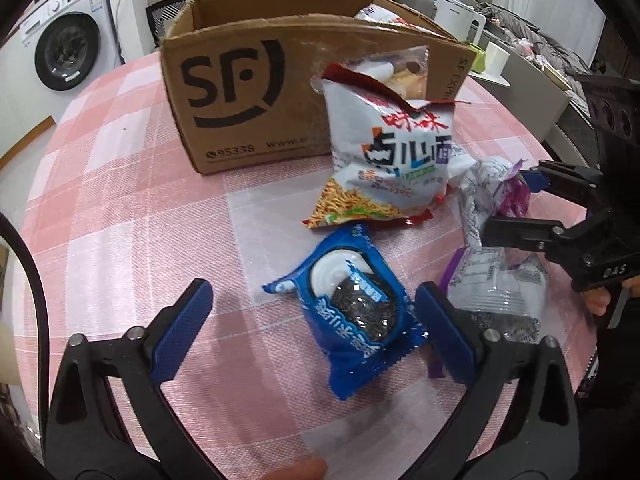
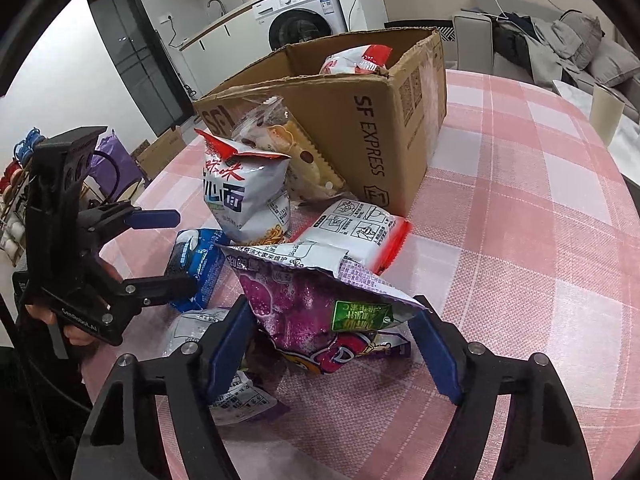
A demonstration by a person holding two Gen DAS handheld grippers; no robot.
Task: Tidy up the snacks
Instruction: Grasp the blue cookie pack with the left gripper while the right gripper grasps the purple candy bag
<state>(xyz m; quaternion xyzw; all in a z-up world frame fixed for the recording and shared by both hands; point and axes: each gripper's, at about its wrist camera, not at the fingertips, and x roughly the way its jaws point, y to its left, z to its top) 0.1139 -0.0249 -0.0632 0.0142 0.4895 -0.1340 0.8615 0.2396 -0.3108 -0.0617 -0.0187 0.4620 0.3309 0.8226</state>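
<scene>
1. Pink-checked cloth covers the worktop (image 1: 120, 184), with a washing machine (image 1: 70, 46) behind on the left and a grey sofa (image 2: 580, 44) off to the right.
2. At the back stands the open cardboard box (image 1: 248, 92), and one red-and-white packet (image 2: 356, 60) already lies inside it, so the sorting looks only just begun.
3. Left on the cloth, from left to right: the blue cookie packet (image 1: 356, 312), the white noodle-snack bag (image 1: 392, 152) leaning upright with a clear biscuit bag (image 2: 296, 148) behind it against the box, a red-edged white packet (image 2: 360, 232), and the purple snack bag (image 2: 320, 312).
4. Your left gripper (image 1: 316, 332) has its fingers (image 1: 182, 328) spread wide over the blue cookie packet; the packet lies flat between them, close to the right-hand finger, and no squeeze on it shows.
5. Your right gripper (image 2: 332, 356) straddles the purple snack bag with its fingers (image 2: 230, 354) part-way closed; the left pad lies against the crinkled foil, the right one sits just beside its edge, so a firm pinch cannot be confirmed.
6. Judging by the spread, five packets at least remain to be boxed.
</scene>
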